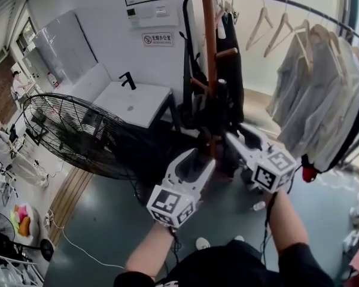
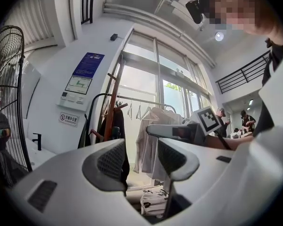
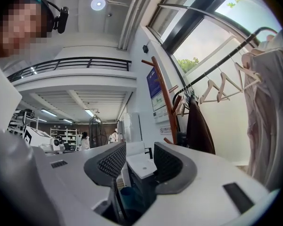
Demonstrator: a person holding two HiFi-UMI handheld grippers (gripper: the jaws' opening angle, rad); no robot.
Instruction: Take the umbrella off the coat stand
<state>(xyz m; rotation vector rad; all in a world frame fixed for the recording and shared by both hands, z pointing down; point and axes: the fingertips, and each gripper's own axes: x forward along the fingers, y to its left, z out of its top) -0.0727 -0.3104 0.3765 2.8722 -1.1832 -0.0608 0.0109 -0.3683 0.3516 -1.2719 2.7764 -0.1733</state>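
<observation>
The wooden coat stand (image 1: 210, 34) rises in the middle of the head view, with black garments (image 1: 230, 52) on its pegs. A short dark folded umbrella (image 1: 221, 98) hangs close to the pole at a lower peg; it also shows as a small dark cylinder (image 2: 114, 133) in the left gripper view and beside the pole (image 3: 181, 138) in the right gripper view. My left gripper (image 1: 201, 160) points at the stand's lower part, open and empty. My right gripper (image 1: 232, 139) sits just right of it, also open, with nothing between its pads. Both are short of the umbrella.
A big black floor fan (image 1: 78, 135) stands at the left, next to a white basin table (image 1: 137, 103) with a black tap. A curved clothes rail (image 1: 299, 8) with hangers and pale shirts (image 1: 323, 94) fills the right. A white bag (image 2: 153, 202) lies on the floor.
</observation>
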